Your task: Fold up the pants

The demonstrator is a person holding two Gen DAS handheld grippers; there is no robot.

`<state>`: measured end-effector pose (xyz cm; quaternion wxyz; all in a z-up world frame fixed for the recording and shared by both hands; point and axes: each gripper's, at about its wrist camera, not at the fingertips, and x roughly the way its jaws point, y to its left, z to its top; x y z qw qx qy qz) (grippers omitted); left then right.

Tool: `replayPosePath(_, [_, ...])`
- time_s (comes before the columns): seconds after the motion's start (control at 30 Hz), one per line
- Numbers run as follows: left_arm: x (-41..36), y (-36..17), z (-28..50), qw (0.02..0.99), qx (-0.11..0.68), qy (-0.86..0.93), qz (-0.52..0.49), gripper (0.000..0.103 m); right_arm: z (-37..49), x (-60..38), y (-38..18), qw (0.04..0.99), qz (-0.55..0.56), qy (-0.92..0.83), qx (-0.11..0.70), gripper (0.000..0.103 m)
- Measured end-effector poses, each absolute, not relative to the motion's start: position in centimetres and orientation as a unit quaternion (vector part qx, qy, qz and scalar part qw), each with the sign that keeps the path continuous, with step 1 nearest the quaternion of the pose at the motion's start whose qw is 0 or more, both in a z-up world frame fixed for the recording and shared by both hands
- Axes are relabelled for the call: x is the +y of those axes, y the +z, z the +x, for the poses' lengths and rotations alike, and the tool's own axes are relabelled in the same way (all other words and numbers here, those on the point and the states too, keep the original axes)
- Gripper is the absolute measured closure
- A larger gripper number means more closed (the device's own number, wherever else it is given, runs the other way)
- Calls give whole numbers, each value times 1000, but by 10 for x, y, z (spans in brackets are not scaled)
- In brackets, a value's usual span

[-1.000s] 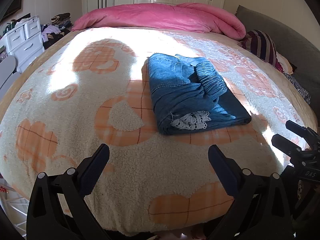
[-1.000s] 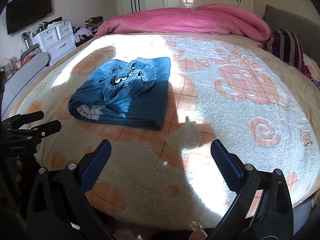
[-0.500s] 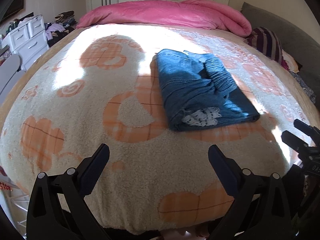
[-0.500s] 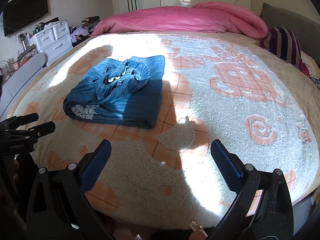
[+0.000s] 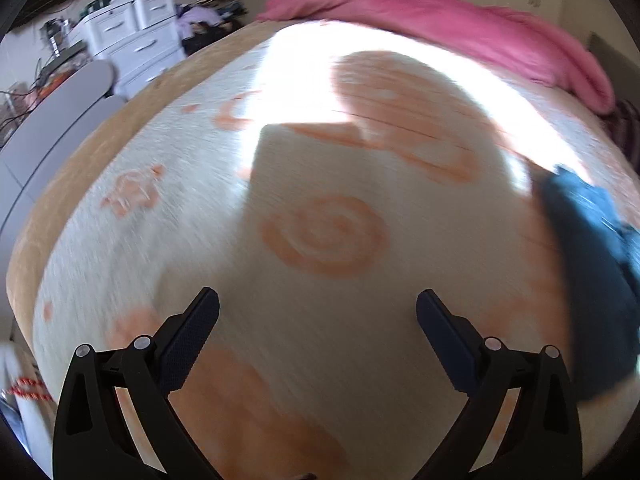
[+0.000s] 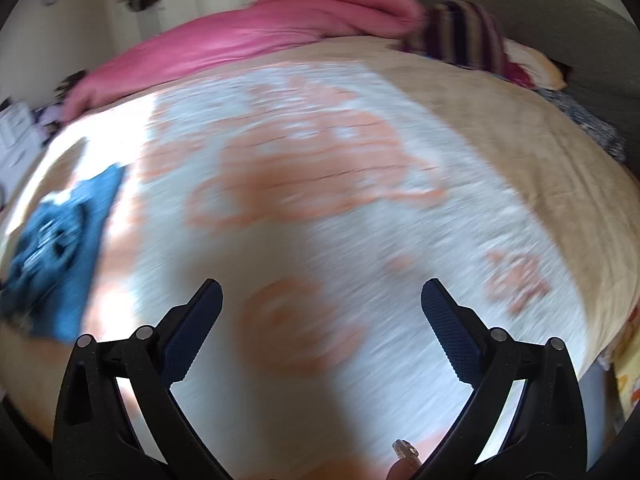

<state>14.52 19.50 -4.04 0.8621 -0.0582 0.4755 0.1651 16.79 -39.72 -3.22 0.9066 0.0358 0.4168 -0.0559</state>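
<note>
The folded blue denim pants (image 5: 592, 264) lie on the bed blanket, at the far right edge of the left wrist view and at the far left of the right wrist view (image 6: 56, 248). Both views are motion-blurred. My left gripper (image 5: 318, 312) is open and empty over bare blanket, well left of the pants. My right gripper (image 6: 322, 304) is open and empty over bare blanket, well right of the pants.
A cream and orange fleece blanket (image 5: 320, 232) covers the bed. A pink duvet (image 6: 256, 40) lies along the far side. A striped pillow (image 6: 464, 28) sits at the far right. White drawers (image 5: 128, 36) stand left of the bed.
Both grippers have swung apart: the left view turned left, the right view turned right. The pants slid from the middle to the edges of the views. Both stay open.
</note>
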Motion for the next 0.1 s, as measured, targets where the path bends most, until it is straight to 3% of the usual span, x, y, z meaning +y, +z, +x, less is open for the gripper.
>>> replayPosePath(0.1, [238,-46,182,853,478,190,-88,4,218,-453,-40,895,31,-122,428,9])
